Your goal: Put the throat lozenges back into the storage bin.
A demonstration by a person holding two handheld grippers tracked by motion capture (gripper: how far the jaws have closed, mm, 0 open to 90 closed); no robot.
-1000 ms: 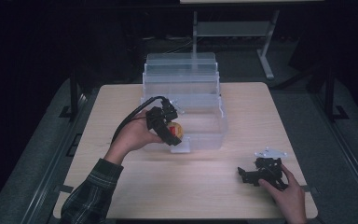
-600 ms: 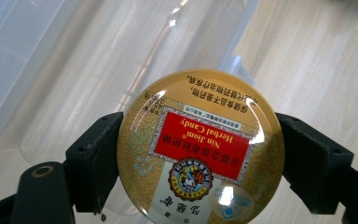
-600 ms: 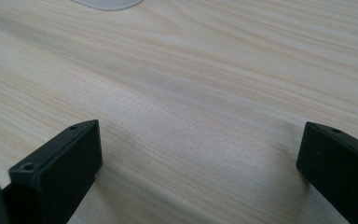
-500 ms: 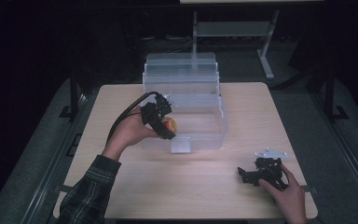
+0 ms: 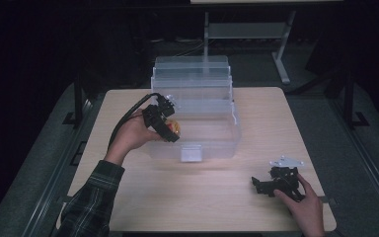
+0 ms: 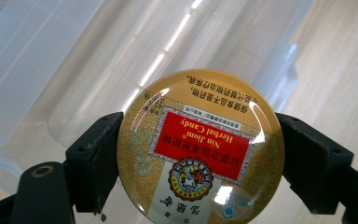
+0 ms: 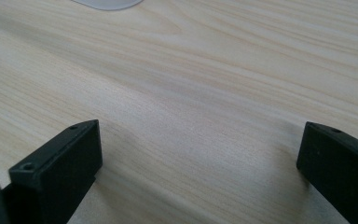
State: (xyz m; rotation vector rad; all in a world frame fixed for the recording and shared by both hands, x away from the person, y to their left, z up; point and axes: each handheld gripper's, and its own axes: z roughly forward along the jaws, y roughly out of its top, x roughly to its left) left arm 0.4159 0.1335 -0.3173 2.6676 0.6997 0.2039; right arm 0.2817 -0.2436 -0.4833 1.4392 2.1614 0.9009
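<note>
Dark surroundings frame a pale wooden worktop, on which a clear plastic bin is set toward the far side, with further clear bins stacked behind it; the left tongs are held raised at the bin's near left corner, and a round candy tin is pinched edge to edge between the two jaws, its gold and red label being turned toward the camera in the left gripper view; the bin's open interior is seen beyond the tin there; the right tongs are rested on the worktop at the near right, well apart from the bin, with jaws spread wide and nothing between them; the step in hand is judged to be the carrying of the tin over the bin's rim; the next move, it is judged, calls for the tin to be brought over the interior and lowered before the jaws are parted, so that the wall is not struck.
</note>
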